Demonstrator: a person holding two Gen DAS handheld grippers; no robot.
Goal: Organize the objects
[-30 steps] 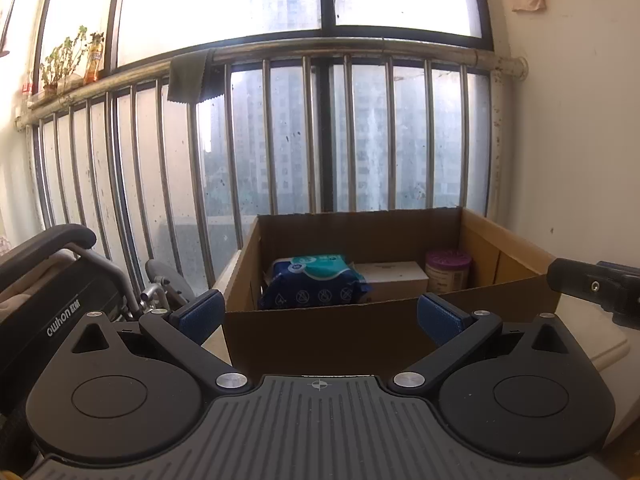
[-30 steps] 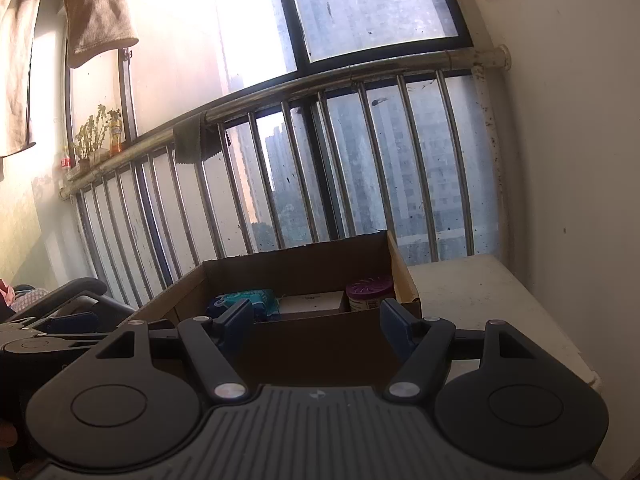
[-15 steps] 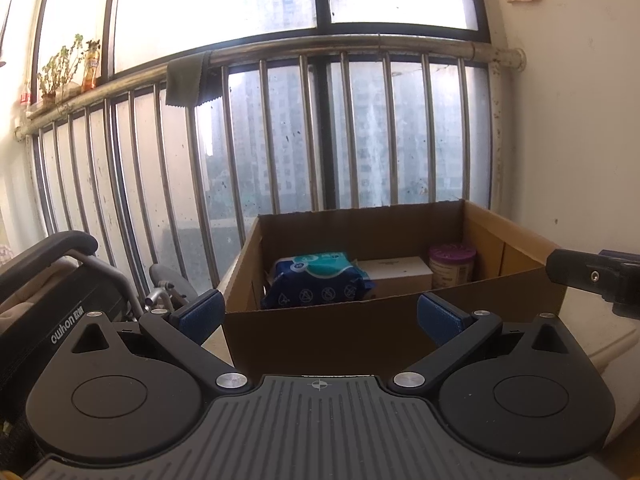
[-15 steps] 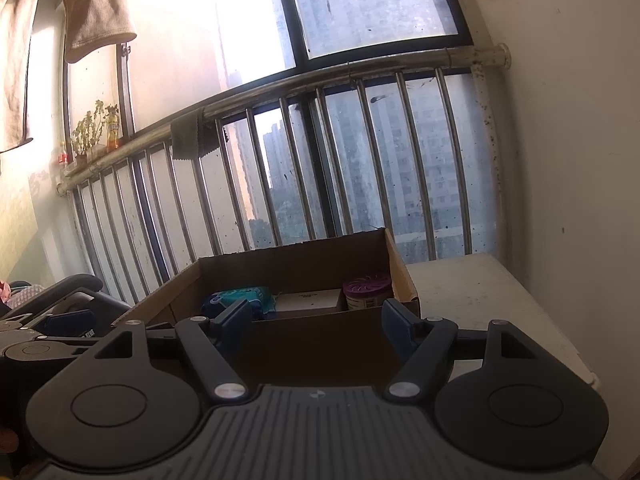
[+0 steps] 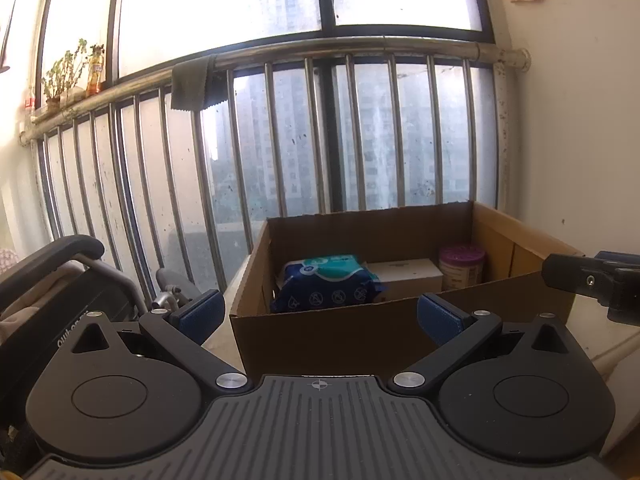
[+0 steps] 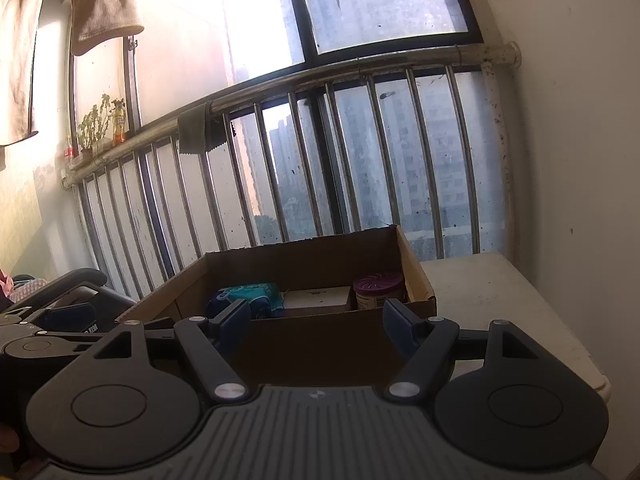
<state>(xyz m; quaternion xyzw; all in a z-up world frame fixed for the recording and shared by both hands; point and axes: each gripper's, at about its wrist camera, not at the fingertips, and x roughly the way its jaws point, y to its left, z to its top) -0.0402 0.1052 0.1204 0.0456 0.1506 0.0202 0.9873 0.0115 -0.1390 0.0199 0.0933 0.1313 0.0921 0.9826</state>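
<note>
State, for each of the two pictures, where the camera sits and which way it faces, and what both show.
Left wrist: on the left gripper, facing the cardboard box and window railing; the right gripper's tip shows.
Right wrist: on the right gripper, facing the same box; the left gripper shows at its left.
Shared: box, blue wipes pack, white carton, purple-lidded jar.

A pale, speckled desk stands in the corner against the railing and the wall; an open cardboard box sits directly on it, toward its left side; the right part lies bare.
</note>
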